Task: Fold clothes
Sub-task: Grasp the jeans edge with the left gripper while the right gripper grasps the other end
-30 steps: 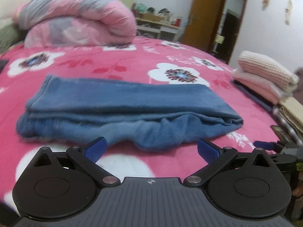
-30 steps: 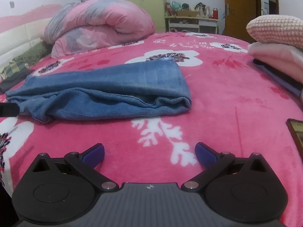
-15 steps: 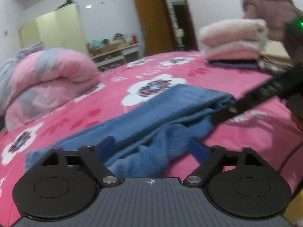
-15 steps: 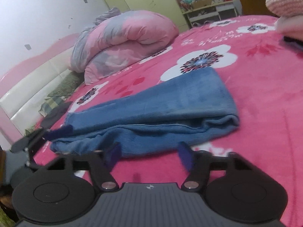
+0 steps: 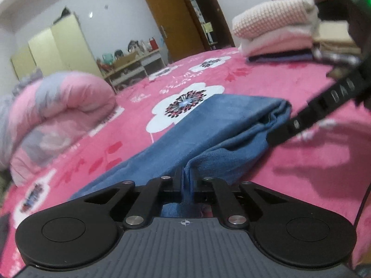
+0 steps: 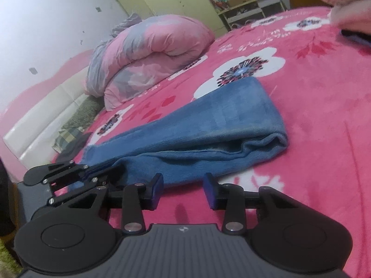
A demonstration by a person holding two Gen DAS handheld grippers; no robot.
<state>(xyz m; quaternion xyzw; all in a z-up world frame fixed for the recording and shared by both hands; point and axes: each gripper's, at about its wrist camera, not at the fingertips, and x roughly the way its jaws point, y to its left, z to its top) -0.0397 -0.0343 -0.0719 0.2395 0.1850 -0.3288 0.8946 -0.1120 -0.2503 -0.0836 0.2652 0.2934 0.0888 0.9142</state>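
on the pink bedspread point(image 6: 313, 120), the left gripper point(image 5: 185, 180) pinches the blue towel's point(image 6: 220, 125) near edge; the right gripper point(image 6: 183, 190), jaws just narrowing, stands empty beside that towel.

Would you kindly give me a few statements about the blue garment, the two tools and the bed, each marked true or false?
1. The left tool is shut on the blue garment. True.
2. The right tool grips the garment. False: its pads are apart, with bare bedspread between them.
3. The folded stack rests on the garment. False: it sits apart.
4. A rolled quilt lies beyond the garment. True.
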